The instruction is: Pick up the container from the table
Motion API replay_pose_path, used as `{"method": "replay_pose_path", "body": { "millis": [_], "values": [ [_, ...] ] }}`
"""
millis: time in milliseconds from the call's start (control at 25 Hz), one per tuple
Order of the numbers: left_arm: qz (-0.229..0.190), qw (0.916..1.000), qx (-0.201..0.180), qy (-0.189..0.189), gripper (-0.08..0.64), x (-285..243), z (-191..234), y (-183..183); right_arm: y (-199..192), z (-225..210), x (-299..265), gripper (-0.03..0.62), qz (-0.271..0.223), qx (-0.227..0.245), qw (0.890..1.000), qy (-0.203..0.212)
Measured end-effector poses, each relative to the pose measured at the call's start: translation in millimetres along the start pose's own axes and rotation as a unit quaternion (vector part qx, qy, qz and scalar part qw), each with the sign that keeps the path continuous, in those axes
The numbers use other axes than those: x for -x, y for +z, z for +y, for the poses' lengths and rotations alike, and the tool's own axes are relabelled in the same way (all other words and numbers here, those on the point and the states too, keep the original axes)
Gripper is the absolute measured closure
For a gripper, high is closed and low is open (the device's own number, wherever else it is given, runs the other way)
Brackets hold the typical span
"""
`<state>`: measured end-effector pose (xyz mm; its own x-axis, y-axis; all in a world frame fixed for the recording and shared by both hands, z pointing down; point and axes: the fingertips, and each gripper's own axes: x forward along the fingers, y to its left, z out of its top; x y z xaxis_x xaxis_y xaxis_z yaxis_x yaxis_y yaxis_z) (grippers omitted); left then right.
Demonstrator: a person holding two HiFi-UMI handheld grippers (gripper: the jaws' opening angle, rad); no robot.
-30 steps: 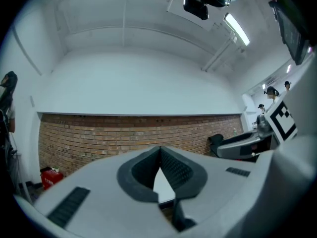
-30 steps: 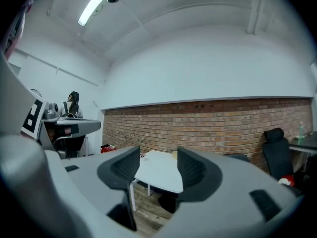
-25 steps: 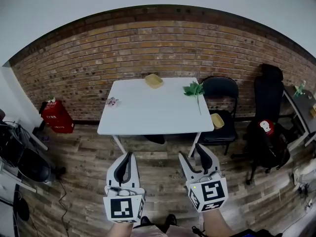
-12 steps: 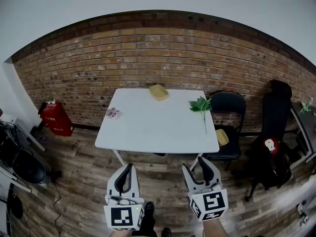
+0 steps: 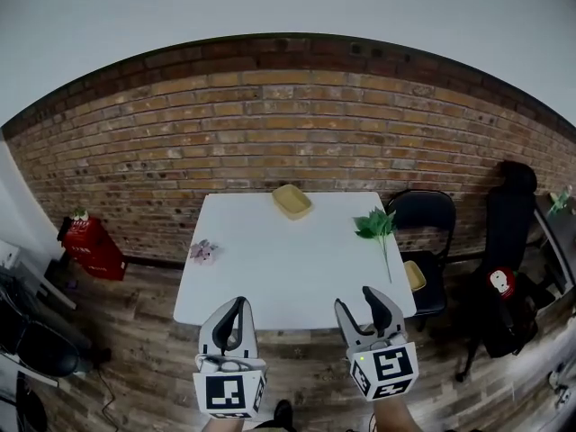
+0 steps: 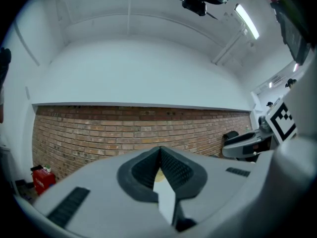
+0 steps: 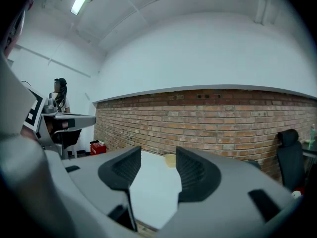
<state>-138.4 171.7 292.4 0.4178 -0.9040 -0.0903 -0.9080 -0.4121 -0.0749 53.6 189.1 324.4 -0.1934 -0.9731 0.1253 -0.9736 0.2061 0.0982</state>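
A shallow yellow container (image 5: 292, 201) sits near the far edge of the white table (image 5: 270, 268), close to the brick wall. It also shows between the right jaws as a yellow container (image 7: 170, 159) far ahead. My left gripper (image 5: 229, 316) hovers over the table's near edge, its jaws closed with nothing between them. My right gripper (image 5: 371, 310) hangs at the near right corner, jaws apart and empty. Both are well short of the container.
A green leafy sprig (image 5: 378, 228) lies at the table's right side and a small pink flower (image 5: 203, 251) at its left edge. A black chair (image 5: 427, 241) holding another yellow tray (image 5: 414, 275) stands to the right. A red box (image 5: 88, 247) sits on the floor left.
The view has advanced toward the table and tilted up; both grippers now reach the table's near edge. The jaws' states are unchanged.
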Motion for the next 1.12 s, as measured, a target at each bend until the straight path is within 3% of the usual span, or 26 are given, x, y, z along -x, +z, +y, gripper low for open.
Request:
{"method": "replay_pose_path", "body": {
  "millis": [280, 520, 1120],
  "values": [
    [-0.005, 0.9997, 0.001, -0.025, 0.551, -57, 16, -4, 15, -20, -44, 0.373, -0.004, 0.001, 1.0, -0.022],
    [0.017, 0.9993, -0.001, -0.034, 0.551, -90, 19, -23, 5, -40, -70, 0.374, 0.01, -0.011, 0.999, -0.034],
    [0.065, 0.9975, -0.025, 0.011, 0.551, -226, 27, -74, -31, -135, -200, 0.376, 0.043, -0.018, 0.999, 0.006]
  ]
}}
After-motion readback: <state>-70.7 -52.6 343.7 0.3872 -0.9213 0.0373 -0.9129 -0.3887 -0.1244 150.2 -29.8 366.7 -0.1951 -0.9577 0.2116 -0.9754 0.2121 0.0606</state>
